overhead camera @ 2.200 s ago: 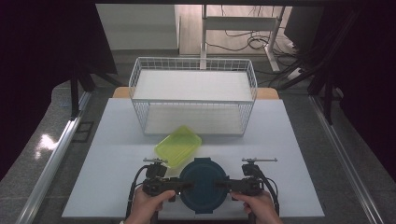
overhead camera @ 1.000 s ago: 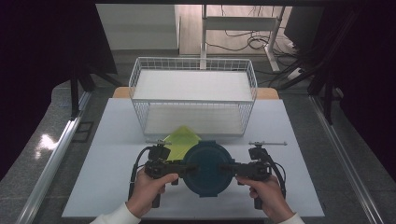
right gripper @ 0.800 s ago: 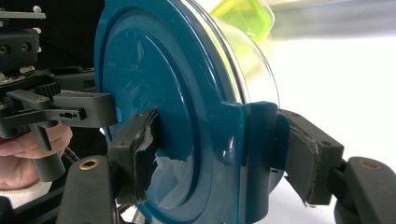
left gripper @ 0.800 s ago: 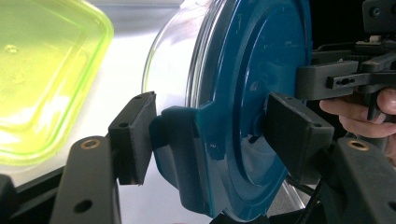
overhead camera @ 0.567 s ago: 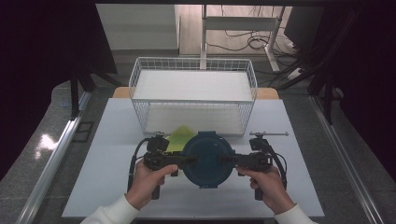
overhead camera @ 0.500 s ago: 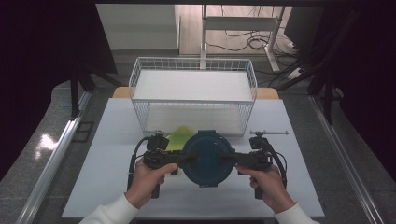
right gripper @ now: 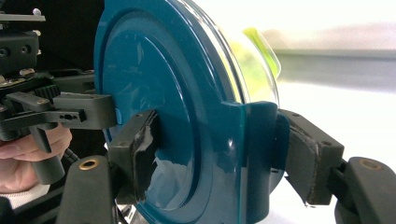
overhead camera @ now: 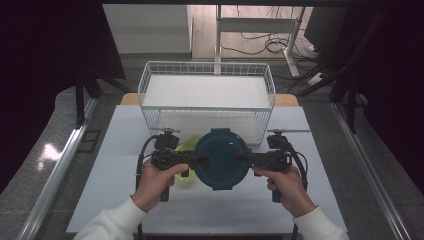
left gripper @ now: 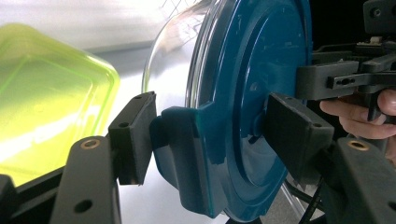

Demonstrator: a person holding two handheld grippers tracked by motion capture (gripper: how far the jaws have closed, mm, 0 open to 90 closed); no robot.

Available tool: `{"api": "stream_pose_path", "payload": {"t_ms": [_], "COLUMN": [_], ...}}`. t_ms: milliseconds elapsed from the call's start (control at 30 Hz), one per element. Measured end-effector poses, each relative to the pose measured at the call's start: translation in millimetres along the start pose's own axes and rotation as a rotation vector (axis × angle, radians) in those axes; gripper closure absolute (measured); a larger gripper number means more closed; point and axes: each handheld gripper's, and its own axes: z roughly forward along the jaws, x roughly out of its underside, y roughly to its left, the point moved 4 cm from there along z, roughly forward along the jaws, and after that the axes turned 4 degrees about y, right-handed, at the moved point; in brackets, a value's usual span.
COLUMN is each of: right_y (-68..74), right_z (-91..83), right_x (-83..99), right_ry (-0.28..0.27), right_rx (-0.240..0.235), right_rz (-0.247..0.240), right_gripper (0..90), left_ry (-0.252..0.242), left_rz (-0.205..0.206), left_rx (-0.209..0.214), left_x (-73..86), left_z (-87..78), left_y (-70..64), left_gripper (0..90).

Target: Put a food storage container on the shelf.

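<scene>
Blue-lidded container is sitting at frame centre, between both grippers. Left gripper and right gripper are each clamping an opposite lid tab.

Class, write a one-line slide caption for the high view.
Two grippers, left and right, clamp a round blue-lidded container before a wire basket.

Yellow-green lid mostly hidden behind the round blue-lidded container in the high view, its left part cut off in the left gripper view, blurred through glass in the right gripper view.
</scene>
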Motion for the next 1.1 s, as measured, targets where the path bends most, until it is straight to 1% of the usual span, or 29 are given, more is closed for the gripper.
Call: {"api": "stream_pose_path", "payload": {"t_ms": [300,567,1100], "right_y": [11.8,22.1,37.2], "right_z": [-2.8,-5.9,-16.2], "right_x": [-19.9,-37.2,-63.8], "right_ry": [-0.010,-0.028,-0.055], "right_rx": [-0.003,-0.007,0.000], "right_rz": [-0.020,-0.039,-0.077], "right_gripper": [32.1,32.1,32.1], "left_ry": [-0.025,-0.044,-0.076], "left_rz": [0.016,0.040,0.078], "left_rx": [-0.007,-0.016,-0.016], "left_x": [-17.6,-33.8,-58.9], "left_z": [-13.6,-26.0,-41.2], "left_y": [-0.8,-3.5,-9.3], "left_gripper": [35.9,35.9,35.9]}}
